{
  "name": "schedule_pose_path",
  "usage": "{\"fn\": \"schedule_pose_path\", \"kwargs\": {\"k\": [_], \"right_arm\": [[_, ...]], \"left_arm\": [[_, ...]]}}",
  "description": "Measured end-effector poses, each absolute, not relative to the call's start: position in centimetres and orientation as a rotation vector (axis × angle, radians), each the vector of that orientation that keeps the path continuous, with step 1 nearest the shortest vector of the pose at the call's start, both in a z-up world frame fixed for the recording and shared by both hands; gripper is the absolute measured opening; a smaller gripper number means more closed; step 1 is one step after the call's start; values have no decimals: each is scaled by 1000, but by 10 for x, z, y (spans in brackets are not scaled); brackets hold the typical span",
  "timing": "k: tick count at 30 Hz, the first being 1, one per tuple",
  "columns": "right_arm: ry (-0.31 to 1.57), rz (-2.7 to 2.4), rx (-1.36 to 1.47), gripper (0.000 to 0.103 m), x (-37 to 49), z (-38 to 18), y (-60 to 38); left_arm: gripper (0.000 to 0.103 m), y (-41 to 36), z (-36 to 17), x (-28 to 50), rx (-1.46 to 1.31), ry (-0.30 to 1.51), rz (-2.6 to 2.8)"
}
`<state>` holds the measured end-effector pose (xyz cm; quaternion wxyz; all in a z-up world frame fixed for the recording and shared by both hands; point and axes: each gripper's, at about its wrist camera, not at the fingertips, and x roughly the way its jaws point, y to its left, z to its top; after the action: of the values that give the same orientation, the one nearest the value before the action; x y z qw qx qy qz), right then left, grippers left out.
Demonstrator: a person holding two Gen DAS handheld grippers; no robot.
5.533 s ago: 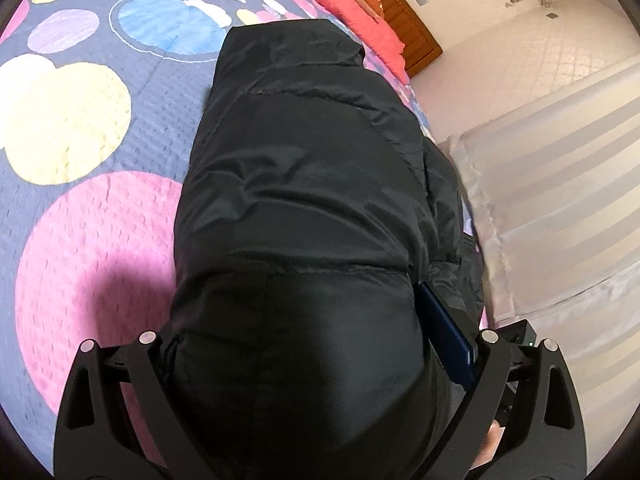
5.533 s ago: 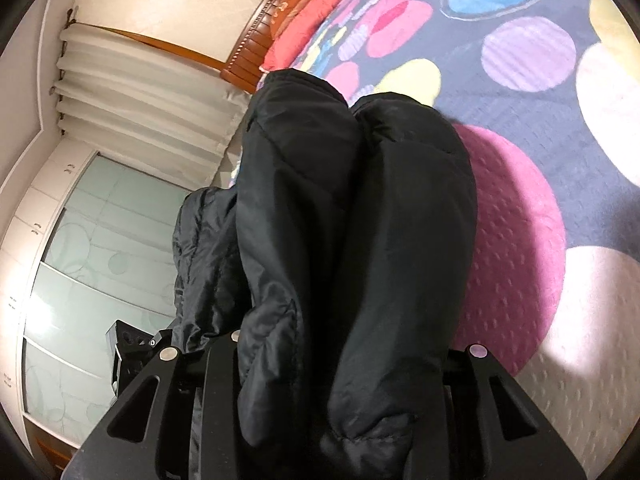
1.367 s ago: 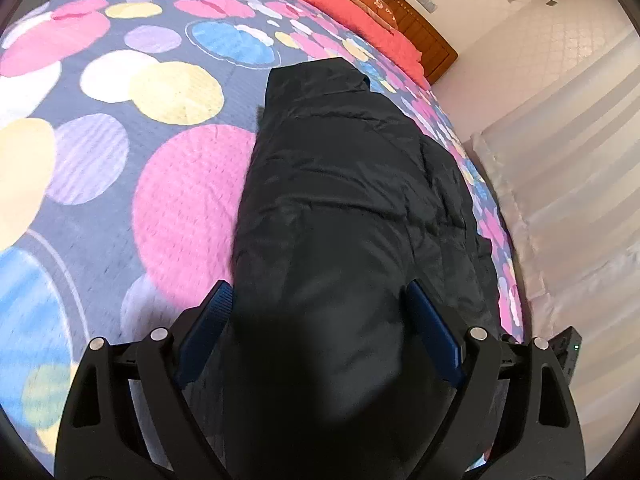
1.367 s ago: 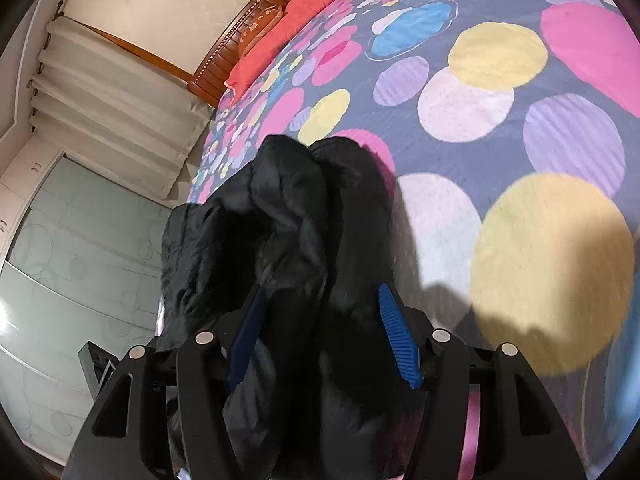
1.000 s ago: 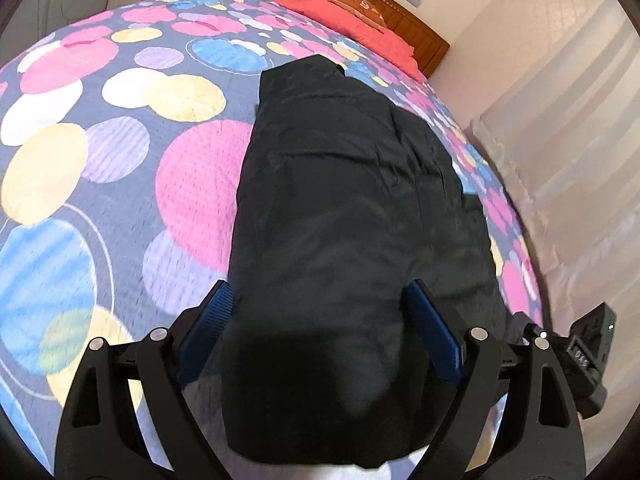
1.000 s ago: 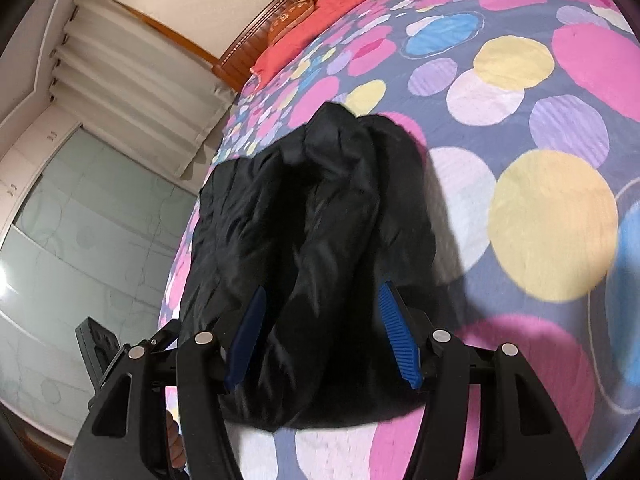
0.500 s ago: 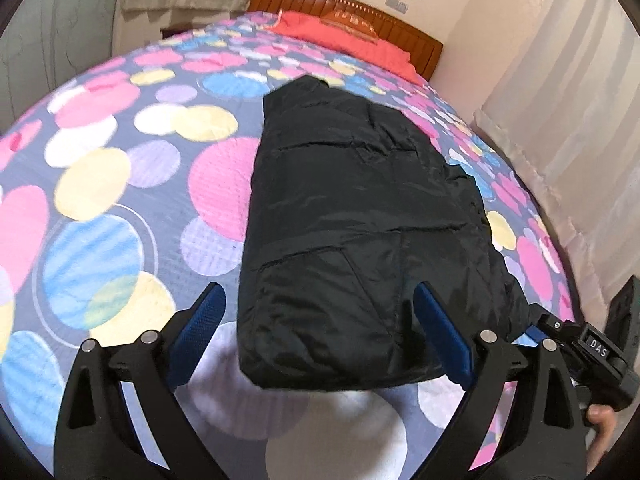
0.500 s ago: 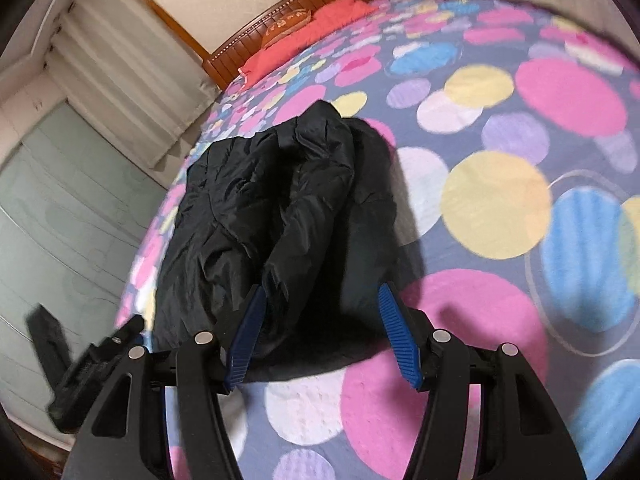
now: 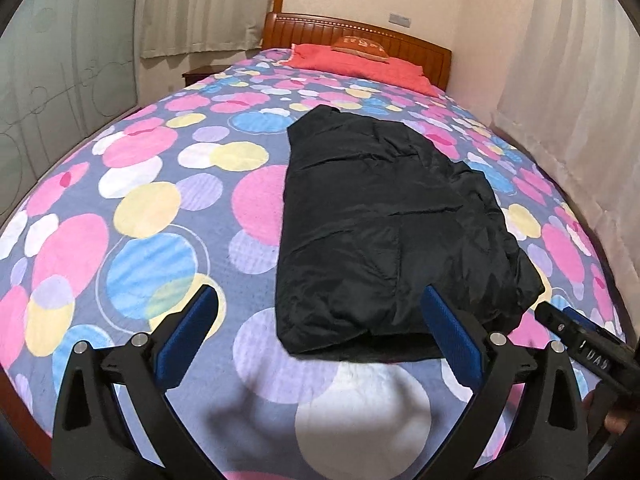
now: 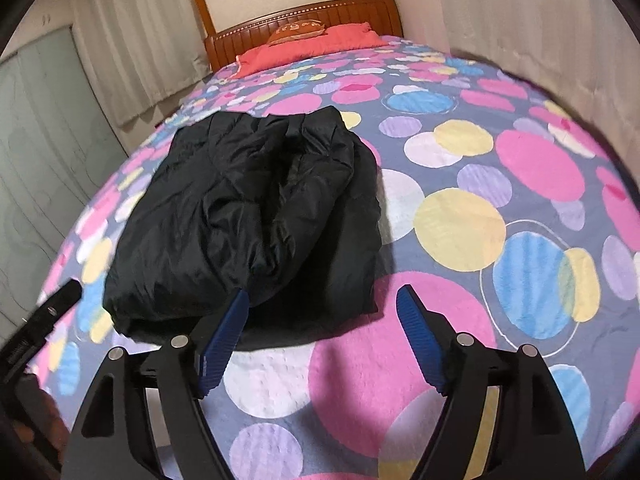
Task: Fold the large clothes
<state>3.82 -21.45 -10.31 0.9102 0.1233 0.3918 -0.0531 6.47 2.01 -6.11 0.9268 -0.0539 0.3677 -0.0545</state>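
A black puffer jacket (image 9: 380, 216) lies folded into a long bundle on the bedspread with coloured circles (image 9: 132, 204). It also shows in the right wrist view (image 10: 256, 208), with a puffy fold on top. My left gripper (image 9: 318, 312) is open and empty, held back from the jacket's near edge. My right gripper (image 10: 324, 312) is open and empty, just short of the jacket's near right corner. The other gripper shows at the right edge of the left wrist view (image 9: 580, 344) and at the left edge of the right wrist view (image 10: 40, 320).
A red pillow (image 9: 360, 62) and a wooden headboard (image 9: 360, 32) are at the far end of the bed. Curtains (image 9: 560, 80) hang along one side and a frosted glass wardrobe (image 10: 36, 140) stands on the other. The bedspread (image 10: 480, 208) spreads wide beside the jacket.
Both grippers let go of the jacket, opened and pulled back and up. The jacket now rests flat on the bed, farther away in both views.
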Motion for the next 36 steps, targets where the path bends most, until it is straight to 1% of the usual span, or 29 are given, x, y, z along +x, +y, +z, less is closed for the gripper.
{"fn": "schedule_pose_path", "kwargs": {"k": [7, 10, 19, 36], "right_arm": [[753, -134, 175, 76, 28, -83, -197], [698, -149, 138, 80, 20, -69, -189], [604, -149, 94, 80, 4, -37, -174], [585, -146, 84, 80, 3, -32, -170]], "left_arm": [[101, 20, -39, 50, -83, 687, -91], [101, 18, -28, 43, -70, 656, -91], [101, 14, -6, 30, -71, 603, -105], [101, 15, -2, 28, -84, 596, -105]]}}
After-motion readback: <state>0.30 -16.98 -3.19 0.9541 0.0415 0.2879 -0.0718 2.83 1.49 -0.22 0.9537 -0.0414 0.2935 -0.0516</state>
